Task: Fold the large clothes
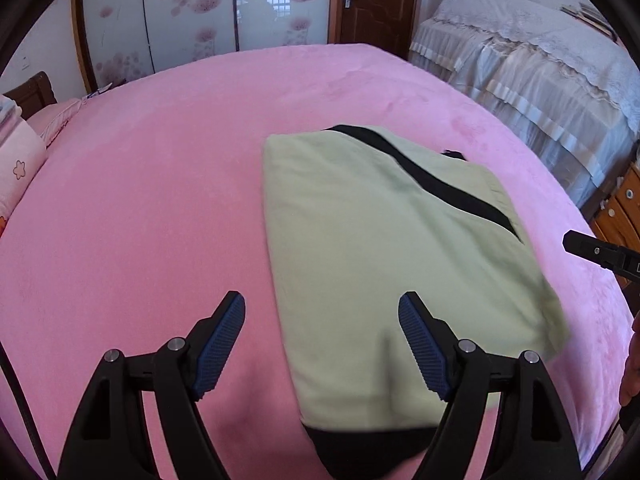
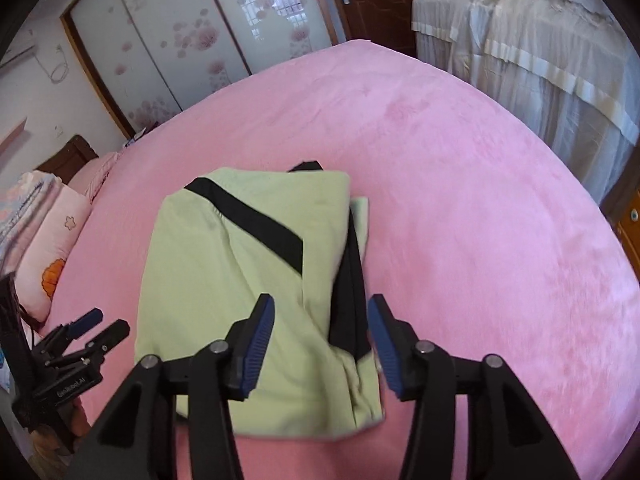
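A pale green garment with black stripes lies folded into a rectangle on the pink bed. My left gripper is open and empty above the garment's near left edge. My right gripper is open and empty above the garment at its near right edge, where a black panel shows. The left gripper also shows at the left edge of the right wrist view. One finger of the right gripper shows at the right edge of the left wrist view.
Pink pillows lie at the bed's left end. A second bed with a white lace cover stands to the right. A flowered wardrobe and a brown door are behind. Wooden drawers stand at far right.
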`<action>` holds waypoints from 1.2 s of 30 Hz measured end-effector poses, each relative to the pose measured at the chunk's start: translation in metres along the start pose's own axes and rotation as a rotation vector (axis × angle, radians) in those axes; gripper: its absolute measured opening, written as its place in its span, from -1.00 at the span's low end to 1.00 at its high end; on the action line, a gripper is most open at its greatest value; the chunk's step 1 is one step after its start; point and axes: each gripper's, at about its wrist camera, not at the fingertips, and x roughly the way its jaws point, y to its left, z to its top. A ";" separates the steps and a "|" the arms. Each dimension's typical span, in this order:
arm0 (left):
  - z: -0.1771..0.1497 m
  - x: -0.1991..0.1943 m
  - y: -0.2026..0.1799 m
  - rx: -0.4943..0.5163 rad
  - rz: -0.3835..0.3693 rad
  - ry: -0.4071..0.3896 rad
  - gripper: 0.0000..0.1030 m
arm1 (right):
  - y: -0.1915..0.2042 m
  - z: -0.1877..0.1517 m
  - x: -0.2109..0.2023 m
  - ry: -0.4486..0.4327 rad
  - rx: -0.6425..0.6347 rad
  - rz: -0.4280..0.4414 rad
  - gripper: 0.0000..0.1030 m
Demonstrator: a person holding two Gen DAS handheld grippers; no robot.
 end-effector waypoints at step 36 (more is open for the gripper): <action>0.039 0.012 -0.001 0.009 -0.039 0.045 0.68 | -0.012 0.029 0.020 0.082 0.016 -0.026 -0.51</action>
